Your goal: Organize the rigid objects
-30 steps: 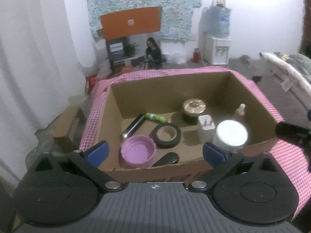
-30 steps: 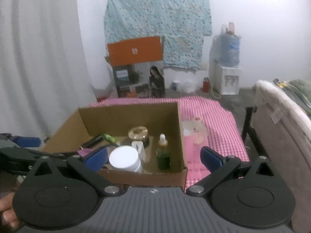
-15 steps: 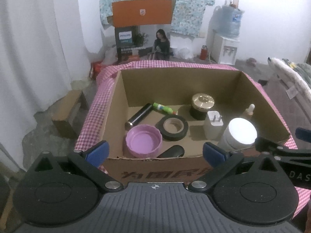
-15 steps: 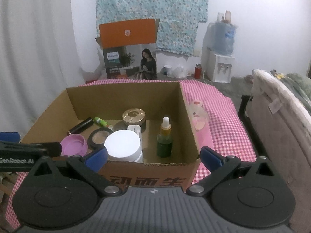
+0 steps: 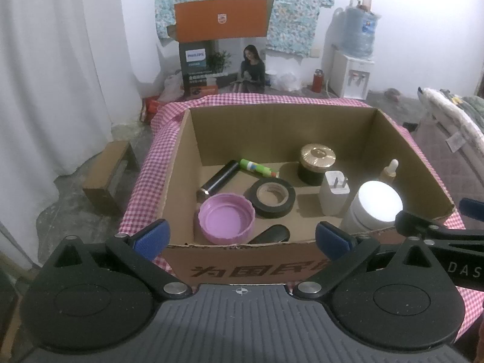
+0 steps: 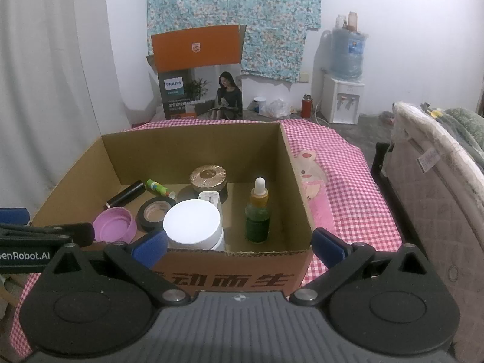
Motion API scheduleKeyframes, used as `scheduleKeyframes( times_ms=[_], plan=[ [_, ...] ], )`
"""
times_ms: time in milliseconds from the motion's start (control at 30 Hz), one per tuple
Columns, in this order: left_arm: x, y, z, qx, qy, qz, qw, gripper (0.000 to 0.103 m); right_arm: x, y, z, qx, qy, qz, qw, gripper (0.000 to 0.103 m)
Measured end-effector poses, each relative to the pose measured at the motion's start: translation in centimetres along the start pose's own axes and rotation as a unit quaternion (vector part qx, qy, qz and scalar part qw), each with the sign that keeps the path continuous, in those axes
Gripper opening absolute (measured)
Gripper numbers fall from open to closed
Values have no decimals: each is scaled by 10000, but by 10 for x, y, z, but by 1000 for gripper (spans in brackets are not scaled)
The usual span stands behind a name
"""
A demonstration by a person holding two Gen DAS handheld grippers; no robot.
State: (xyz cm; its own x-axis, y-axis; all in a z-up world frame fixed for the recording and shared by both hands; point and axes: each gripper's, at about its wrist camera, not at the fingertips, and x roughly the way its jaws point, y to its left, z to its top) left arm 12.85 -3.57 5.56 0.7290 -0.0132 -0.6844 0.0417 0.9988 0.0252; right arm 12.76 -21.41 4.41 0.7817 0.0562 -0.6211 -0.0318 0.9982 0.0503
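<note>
I hold my left gripper (image 5: 240, 237) and right gripper (image 6: 239, 246) spread wide and empty at the near wall of the cardboard box (image 5: 242, 267), whose printed Chinese characters are partly cut off by the fingers. Inside I see a pink lid (image 5: 226, 218), black tape roll (image 5: 273, 193), white jar (image 6: 193, 224), green dropper bottle (image 6: 257, 215) and gold-lidded jar (image 5: 317, 163). A dark object (image 5: 270, 233) near the front wall is half hidden. Beyond, a carton (image 6: 196, 74) reads PHILIPS.

Both grippers have drawn closer together before the cardboard box (image 5: 181, 163); the right gripper (image 5: 435, 233) now reaches further into the left camera's view, the left gripper (image 6: 45, 233) into the right's.
</note>
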Motion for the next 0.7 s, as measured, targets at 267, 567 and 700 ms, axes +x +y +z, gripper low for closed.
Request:
scheduleKeyframes(
  times_ms=[267, 567, 700],
  plan=[
    [-2, 1, 1, 10, -14, 11, 10000, 103, 0, 0, 0, 1, -4, 2, 10000, 103],
    [-2, 2, 0, 43, 4, 36, 10000, 103, -4, 2, 0, -20, -12, 13, 10000, 103],
    [-2, 4, 0, 48, 20, 34, 10000, 103, -6, 1, 0, -5, 7, 17, 10000, 103]
  ],
)
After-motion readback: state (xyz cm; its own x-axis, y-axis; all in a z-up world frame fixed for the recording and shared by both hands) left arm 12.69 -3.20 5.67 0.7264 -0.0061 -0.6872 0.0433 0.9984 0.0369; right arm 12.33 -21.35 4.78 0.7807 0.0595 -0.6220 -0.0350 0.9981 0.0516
